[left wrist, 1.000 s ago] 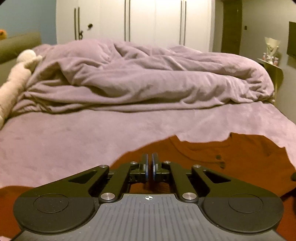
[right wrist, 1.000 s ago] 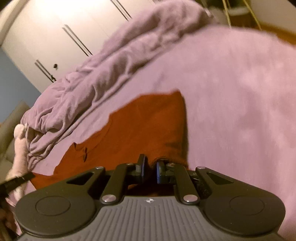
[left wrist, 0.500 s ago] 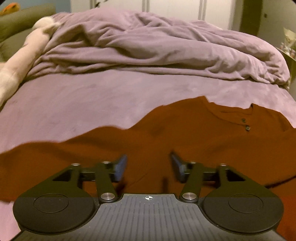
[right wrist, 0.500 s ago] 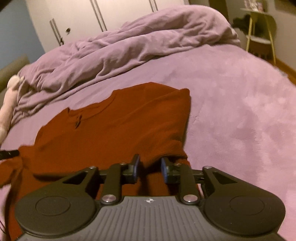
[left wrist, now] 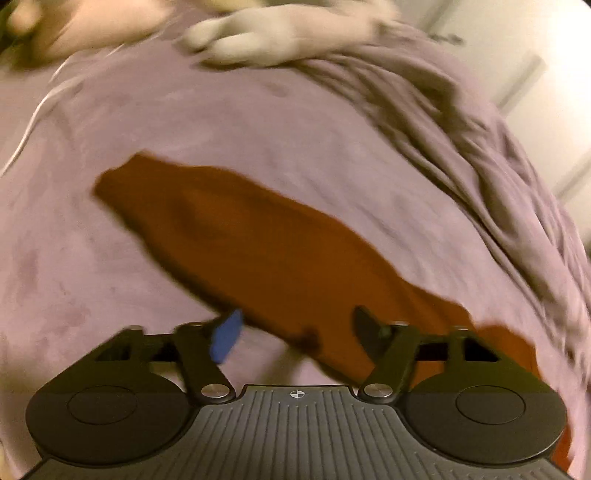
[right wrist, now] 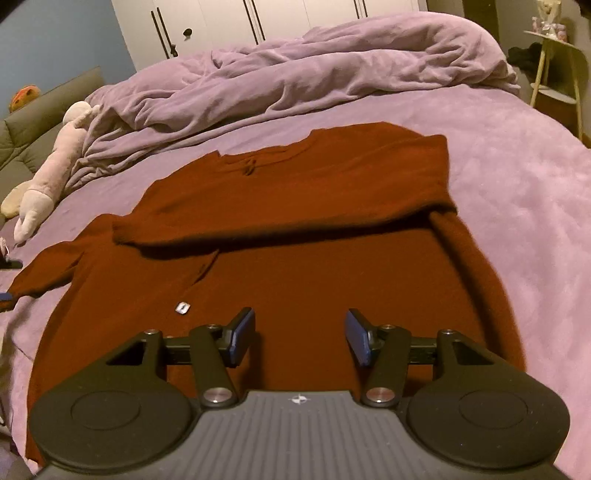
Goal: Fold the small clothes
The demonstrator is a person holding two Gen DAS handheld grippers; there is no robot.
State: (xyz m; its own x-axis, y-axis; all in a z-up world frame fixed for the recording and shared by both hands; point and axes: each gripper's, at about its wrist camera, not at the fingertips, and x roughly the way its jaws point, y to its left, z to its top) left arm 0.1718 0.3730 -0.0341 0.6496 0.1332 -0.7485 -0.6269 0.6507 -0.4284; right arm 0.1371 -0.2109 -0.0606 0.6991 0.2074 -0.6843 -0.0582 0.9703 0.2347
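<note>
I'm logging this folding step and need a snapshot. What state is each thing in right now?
Left gripper: open, holding nothing, over the sleeve.
Right gripper: open, holding nothing, over the shirt's lower part.
Shirt: lying on the bed, one sleeve folded across the body, the other sleeve stretched out flat.
Duvet: bunched up at the far end.
Soft toy: lying on its side beside the duvet.
Wardrobe doors: closed.

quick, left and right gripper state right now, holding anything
Left gripper: open, holding nothing, above the rust-red shirt's sleeve.
Right gripper: open, holding nothing, over the rust-red shirt.
</note>
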